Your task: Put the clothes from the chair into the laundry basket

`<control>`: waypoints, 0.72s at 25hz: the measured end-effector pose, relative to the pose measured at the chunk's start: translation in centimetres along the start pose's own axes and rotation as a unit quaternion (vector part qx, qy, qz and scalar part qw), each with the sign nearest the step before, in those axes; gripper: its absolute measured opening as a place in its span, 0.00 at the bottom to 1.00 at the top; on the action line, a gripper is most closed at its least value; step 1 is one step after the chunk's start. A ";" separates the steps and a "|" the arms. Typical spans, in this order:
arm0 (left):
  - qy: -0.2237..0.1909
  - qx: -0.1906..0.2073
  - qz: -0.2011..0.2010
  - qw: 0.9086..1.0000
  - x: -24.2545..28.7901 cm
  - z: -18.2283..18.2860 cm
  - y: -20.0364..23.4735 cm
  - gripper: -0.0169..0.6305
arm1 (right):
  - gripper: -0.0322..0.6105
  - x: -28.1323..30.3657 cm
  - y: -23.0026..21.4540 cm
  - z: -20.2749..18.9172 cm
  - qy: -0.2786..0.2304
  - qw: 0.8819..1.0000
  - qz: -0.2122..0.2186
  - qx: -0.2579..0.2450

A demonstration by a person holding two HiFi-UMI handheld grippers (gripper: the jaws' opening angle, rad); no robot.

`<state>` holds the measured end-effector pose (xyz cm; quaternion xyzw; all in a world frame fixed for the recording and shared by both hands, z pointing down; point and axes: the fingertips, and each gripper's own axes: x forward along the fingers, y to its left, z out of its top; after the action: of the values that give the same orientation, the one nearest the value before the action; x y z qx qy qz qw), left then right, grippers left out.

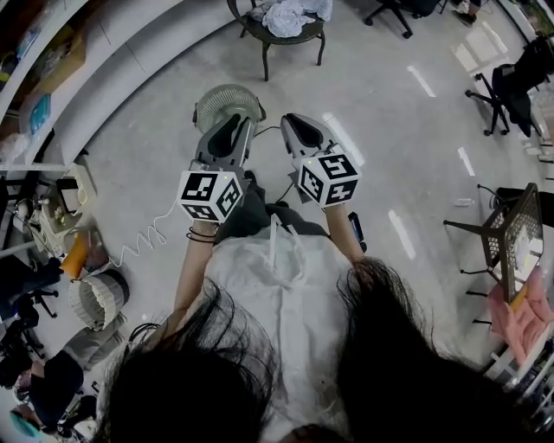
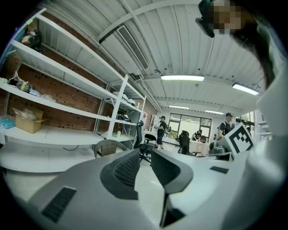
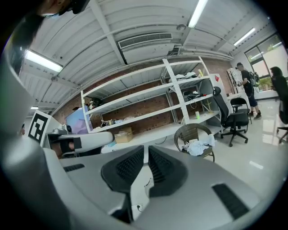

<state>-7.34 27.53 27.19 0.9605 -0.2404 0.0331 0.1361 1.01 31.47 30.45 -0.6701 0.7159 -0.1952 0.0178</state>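
Observation:
A dark wicker chair point(image 1: 286, 35) stands far ahead on the floor with a pile of pale clothes point(image 1: 290, 16) on its seat. The right gripper view shows the same chair point(image 3: 193, 134) and clothes point(image 3: 200, 147) past the jaws. A round grey mesh basket point(image 1: 227, 102) sits on the floor just beyond my left gripper point(image 1: 235, 123). Both grippers are held side by side at waist height, far from the chair. My left gripper point(image 2: 143, 155) shows a narrow gap between its pads, with nothing in it. My right gripper point(image 1: 296, 123) point(image 3: 146, 150) is shut and empty.
White shelving point(image 1: 104, 69) curves along the left, with clutter and a white ribbed basket point(image 1: 99, 298) below it. Black office chairs point(image 1: 506, 86) stand at the right, and a black wire rack point(image 1: 511, 229) holds pink cloth point(image 1: 519, 320). People point(image 2: 160, 131) stand far off.

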 end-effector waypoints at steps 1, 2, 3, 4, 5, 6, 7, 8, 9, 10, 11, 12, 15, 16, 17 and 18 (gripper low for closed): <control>-0.001 -0.001 0.001 1.000 0.2 0.1 0.3 0.17 | 0.12 0.2 -0.1 0.0 0.001 1.000 0.000 0.000; -0.001 -0.001 0.001 1.000 0.5 0.3 0.6 0.17 | 0.12 0.5 -0.2 0.0 0.001 1.000 0.000 0.000; -0.001 -0.001 0.001 1.000 0.8 0.4 0.8 0.17 | 0.12 0.7 -0.2 0.0 0.002 1.000 -0.001 0.000; 0.000 0.001 0.000 1.000 1.1 0.5 1.1 0.17 | 0.12 1.0 -0.3 0.1 0.002 1.000 -0.001 0.001; 0.000 0.001 -0.002 1.000 1.5 0.5 1.3 0.17 | 0.12 1.3 -0.5 0.1 0.003 1.000 -0.003 0.001; 0.000 0.002 -0.005 1.000 1.9 0.5 1.5 0.17 | 0.12 1.6 -0.7 0.1 0.003 1.000 -0.004 0.001; 0.000 0.001 -0.009 1.000 2.5 0.5 1.7 0.17 | 0.12 1.9 -0.9 0.1 0.003 1.000 -0.006 0.000; -0.001 0.000 -0.013 1.000 3.0 0.5 1.9 0.17 | 0.12 2.3 -1.2 0.2 0.004 1.000 -0.008 -0.002; -0.001 -0.001 -0.017 1.000 3.7 0.4 2.1 0.17 | 0.12 2.7 -1.6 0.3 0.004 1.000 -0.011 -0.003; -0.001 -0.001 -0.021 1.000 4.4 0.4 2.3 0.17 | 0.12 3.1 -2.0 0.3 0.005 1.000 -0.014 -0.005; 0.000 -0.001 -0.024 1.000 5.1 0.4 2.7 0.17 | 0.12 3.7 -2.3 0.5 0.006 1.000 -0.016 -0.007; 0.001 -0.001 -0.027 1.000 5.9 0.5 3.1 0.17 | 0.12 4.4 -2.7 0.7 0.007 1.000 -0.017 -0.007; 0.001 -0.005 -0.038 0.999 8.3 1.2 4.9 0.17 | 0.12 7.0 -3.6 1.4 0.009 1.000 -0.018 -0.001; 0.000 -0.006 -0.041 0.999 9.0 1.5 5.6 0.17 | 0.12 8.0 -3.9 1.7 0.011 1.000 -0.017 0.000; -0.001 -0.005 -0.043 0.999 9.7 1.8 6.2 0.17 | 0.12 9.0 -4.2 1.9 0.014 1.000 -0.018 0.001; -0.001 -0.002 -0.045 0.999 10.5 2.1 6.9 0.17 | 0.12 10.1 -4.6 2.1 0.017 1.000 -0.019 0.001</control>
<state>-1.36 16.36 28.19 0.9700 -0.1974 0.0254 0.1395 4.94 21.09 32.26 -0.6801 0.7030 -0.2077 0.0027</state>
